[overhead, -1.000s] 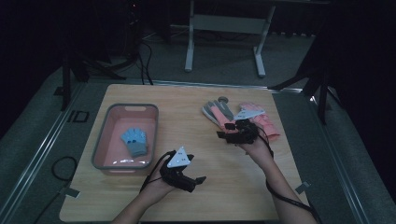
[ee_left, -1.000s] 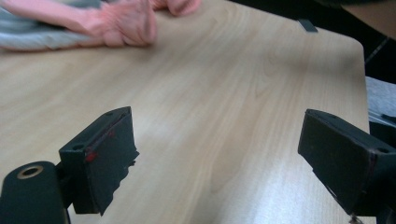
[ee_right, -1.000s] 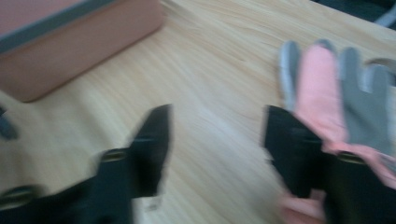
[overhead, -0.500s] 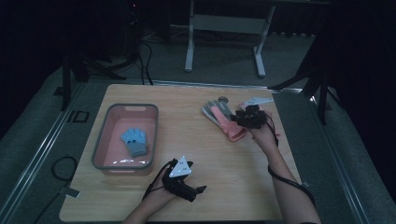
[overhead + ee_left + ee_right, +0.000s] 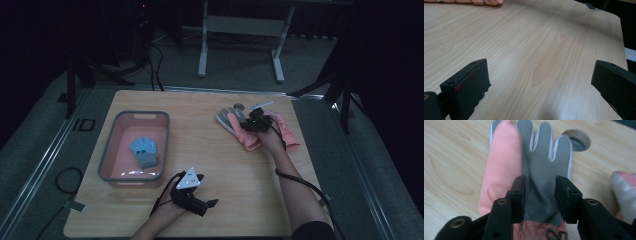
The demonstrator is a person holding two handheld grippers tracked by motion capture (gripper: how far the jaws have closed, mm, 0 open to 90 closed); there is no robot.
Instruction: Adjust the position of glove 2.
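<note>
A grey glove lies palm up at the far right of the table, overlapping a pink glove. My right gripper has just been closing, and its jaws now pinch the grey glove near the cuff, where the fabric bunches between the pads. The pink glove shows to its left. My left gripper rests low near the front edge and has just been opening. In the left gripper view it stands wide open over bare wood.
A pink bin at the left holds a blue glove. Another pink glove lies to the right of my right hand. A round cable hole sits just beyond the gloves. Cables trail from both grippers.
My right gripper has moved toward the far side onto the gloves and its jaws have narrowed around the grey one. The left gripper has sunk slightly and opened wider.
</note>
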